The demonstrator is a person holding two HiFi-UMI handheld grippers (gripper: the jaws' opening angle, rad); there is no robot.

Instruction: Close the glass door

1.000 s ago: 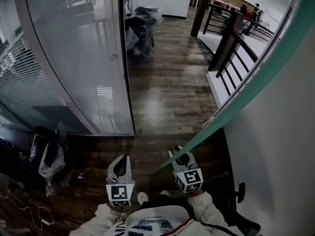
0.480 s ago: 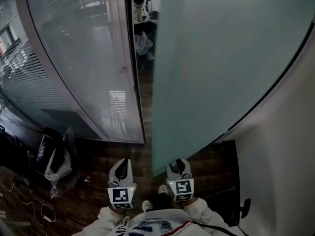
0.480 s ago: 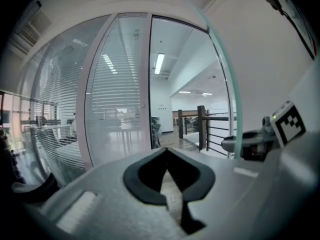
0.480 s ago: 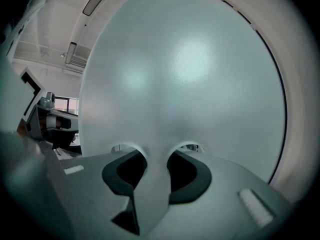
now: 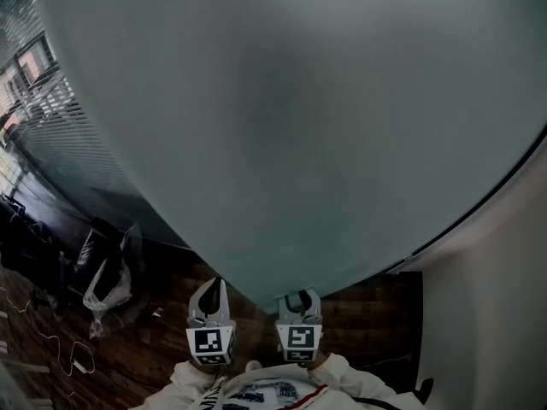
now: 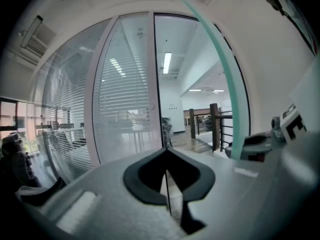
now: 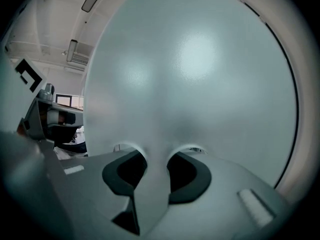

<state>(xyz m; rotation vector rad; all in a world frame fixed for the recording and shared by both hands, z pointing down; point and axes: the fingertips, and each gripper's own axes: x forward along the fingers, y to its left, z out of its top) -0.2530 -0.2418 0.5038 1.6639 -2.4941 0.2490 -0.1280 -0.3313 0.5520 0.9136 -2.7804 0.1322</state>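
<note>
The frosted glass door fills most of the head view, and its lower edge runs down to my right gripper. In the right gripper view the pane passes between the jaws of the right gripper, which are shut on its edge. My left gripper hangs beside it to the left, shut and holding nothing. The left gripper view shows the left gripper with its tips together, the door's teal edge to the right, and the doorway beyond.
A fixed glass partition with blinds stands left of the doorway. Dark bags and a cable lie on the wooden floor at the left. A white wall rises at the right. A dark railing shows through the doorway.
The door has swung across to the left and now hides the hallway and railing in the head view. Both grippers have moved left with it, the right one still clamped on the edge.
</note>
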